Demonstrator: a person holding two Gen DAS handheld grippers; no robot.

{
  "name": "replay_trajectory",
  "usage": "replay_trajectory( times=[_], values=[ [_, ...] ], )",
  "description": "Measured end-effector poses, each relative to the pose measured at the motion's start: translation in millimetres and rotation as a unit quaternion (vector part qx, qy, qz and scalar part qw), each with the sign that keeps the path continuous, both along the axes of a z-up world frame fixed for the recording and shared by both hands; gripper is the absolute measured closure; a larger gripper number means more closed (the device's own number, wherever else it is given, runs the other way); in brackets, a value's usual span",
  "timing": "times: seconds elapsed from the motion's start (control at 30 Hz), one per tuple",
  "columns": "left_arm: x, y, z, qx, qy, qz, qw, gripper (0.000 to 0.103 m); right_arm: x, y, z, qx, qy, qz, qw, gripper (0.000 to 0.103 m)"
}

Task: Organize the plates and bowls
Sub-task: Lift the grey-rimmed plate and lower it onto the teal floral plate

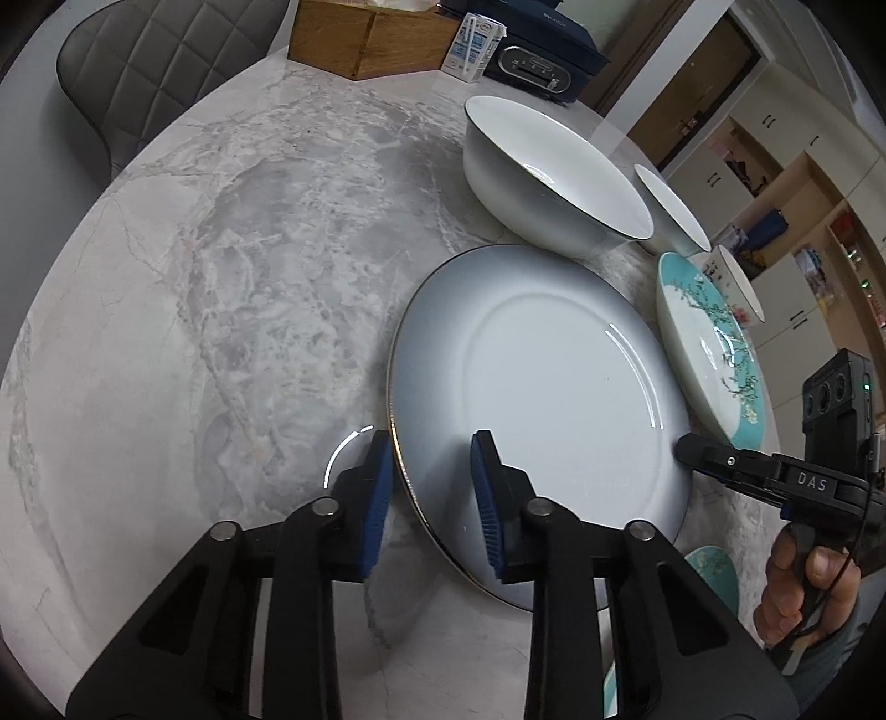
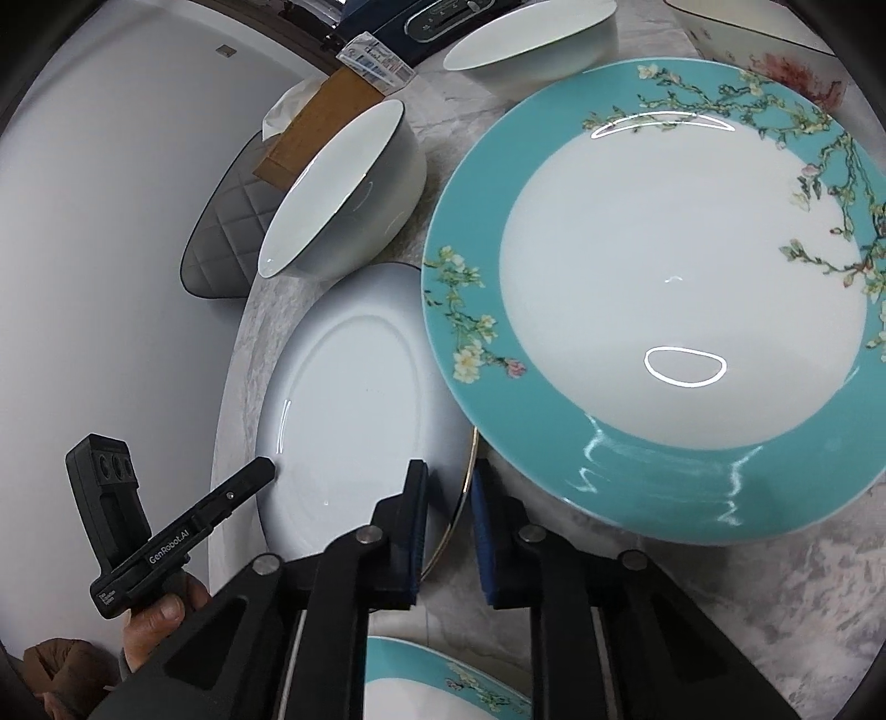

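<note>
A large pale blue-white plate (image 1: 554,387) with a gold rim lies on the marble table; it also shows in the right wrist view (image 2: 354,404). My left gripper (image 1: 432,498) straddles its left rim, jaws open with one pad on each side. My right gripper (image 2: 448,526) straddles its opposite rim, jaws a little apart, and shows in the left wrist view (image 1: 686,448). A teal floral plate (image 2: 664,304) lies beside it, slightly over its edge. A white bowl (image 1: 548,177) stands behind.
A second white bowl (image 1: 670,210) and a small floral cup (image 1: 736,282) stand at the far right. Another teal plate (image 2: 443,687) lies near my right gripper. A wooden box (image 1: 365,33), a carton (image 1: 476,47) and a dark appliance (image 1: 542,55) stand at the back. A grey chair (image 1: 144,72) is beyond the table.
</note>
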State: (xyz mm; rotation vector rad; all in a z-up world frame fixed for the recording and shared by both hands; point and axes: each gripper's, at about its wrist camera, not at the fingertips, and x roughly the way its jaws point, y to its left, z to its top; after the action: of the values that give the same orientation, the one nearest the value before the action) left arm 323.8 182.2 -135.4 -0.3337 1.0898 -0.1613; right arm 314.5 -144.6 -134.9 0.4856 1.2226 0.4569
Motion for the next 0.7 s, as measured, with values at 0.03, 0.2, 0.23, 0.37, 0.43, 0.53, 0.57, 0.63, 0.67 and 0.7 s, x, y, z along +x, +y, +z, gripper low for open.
replay_trajectory(
  times=[0.03,0.2,0.23,0.37,0.43,0.53,0.57,0.63,0.67,0.7],
  values=[
    [0.4,0.5,-0.1,-0.001,-0.001,0.002,1.0000,0.078,0.1,-0.5,-0.6,0.002,0.001,-0.001,1.000,0.086],
    [-0.2,0.1,0.9,0.010,-0.003,0.012,0.9999,0.079,-0.9,-1.2,0.9,-0.010,-0.006,0.002,1.000,0.086],
    [-0.4,0.3,1.1,0.011,-0.004,0.016,0.9998,0.079,-1.2,-1.4,0.9,-0.014,-0.008,0.002,1.000,0.086],
    [-1.3,3.4,1.1,0.010,-0.006,0.030,0.9995,0.081,-1.9,-2.2,1.0,-0.016,-0.011,0.003,1.000,0.086],
    [-1.5,4.6,0.8,0.005,-0.005,0.034,0.9994,0.082,-3.0,-0.9,2.6,-0.019,-0.013,0.004,1.000,0.086],
    [-2.3,9.4,0.6,-0.008,-0.003,0.040,0.9992,0.085,-3.6,-1.5,3.0,-0.021,-0.014,0.005,1.000,0.086],
    [-3.1,11.2,0.3,-0.014,-0.001,0.042,0.9990,0.087,-3.8,-1.3,3.5,-0.022,-0.016,0.004,1.000,0.086],
    [-5.8,13.0,0.3,-0.020,0.001,0.041,0.9990,0.087,-5.2,-1.4,5.4,-0.024,-0.020,0.001,1.000,0.086],
    [-7.8,12.3,1.5,-0.018,0.000,0.039,0.9991,0.088,-4.5,0.0,6.4,-0.024,-0.021,0.000,0.999,0.086],
    [-9.6,11.1,3.0,-0.014,-0.002,0.037,0.9992,0.089,-5.0,-0.7,7.2,-0.023,-0.022,-0.001,0.999,0.086]
  ],
)
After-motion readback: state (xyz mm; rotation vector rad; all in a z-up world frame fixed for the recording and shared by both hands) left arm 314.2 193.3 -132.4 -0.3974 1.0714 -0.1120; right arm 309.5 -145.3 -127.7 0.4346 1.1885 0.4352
